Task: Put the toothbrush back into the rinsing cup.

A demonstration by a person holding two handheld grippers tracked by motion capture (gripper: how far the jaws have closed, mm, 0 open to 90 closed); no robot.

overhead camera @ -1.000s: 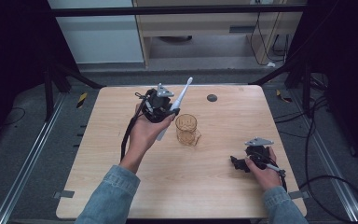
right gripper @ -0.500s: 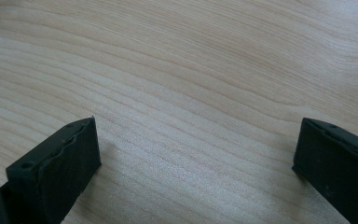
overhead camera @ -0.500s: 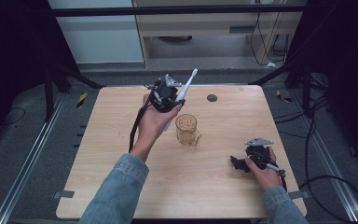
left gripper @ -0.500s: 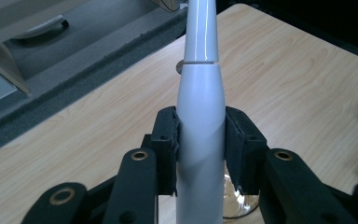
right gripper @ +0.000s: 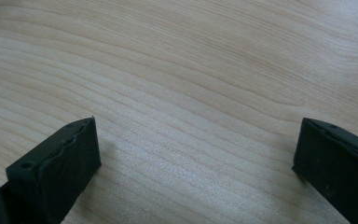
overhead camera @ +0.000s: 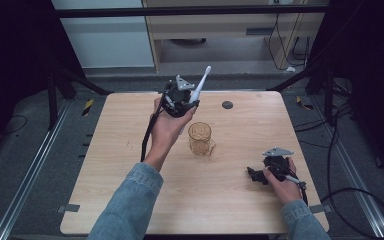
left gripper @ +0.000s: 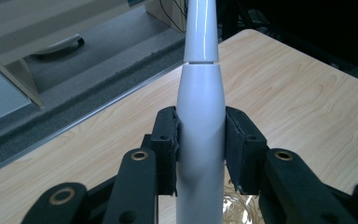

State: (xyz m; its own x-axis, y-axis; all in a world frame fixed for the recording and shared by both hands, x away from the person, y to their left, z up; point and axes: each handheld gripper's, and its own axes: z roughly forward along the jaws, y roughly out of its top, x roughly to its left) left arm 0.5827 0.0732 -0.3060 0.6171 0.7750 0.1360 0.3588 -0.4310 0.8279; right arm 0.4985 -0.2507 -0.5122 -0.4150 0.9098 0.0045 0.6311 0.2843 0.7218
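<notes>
My left gripper is raised over the back middle of the table, shut on a white electric toothbrush that slants up and to the right. In the left gripper view both pads clamp the toothbrush's thick handle, and its neck runs off the top edge. An amber glass mug stands on the table just below and right of that gripper; its rim shows beneath the jaws. My right gripper rests low at the table's front right, open, with bare wood between its jaws.
The light wooden table has a small dark round disc near its back edge. Black frame legs and cables stand around it, and a cabinet sits behind on grey floor.
My left hand has carried the toothbrush right and slightly up, from left of the mug to above its back side. The right gripper has stayed still.
</notes>
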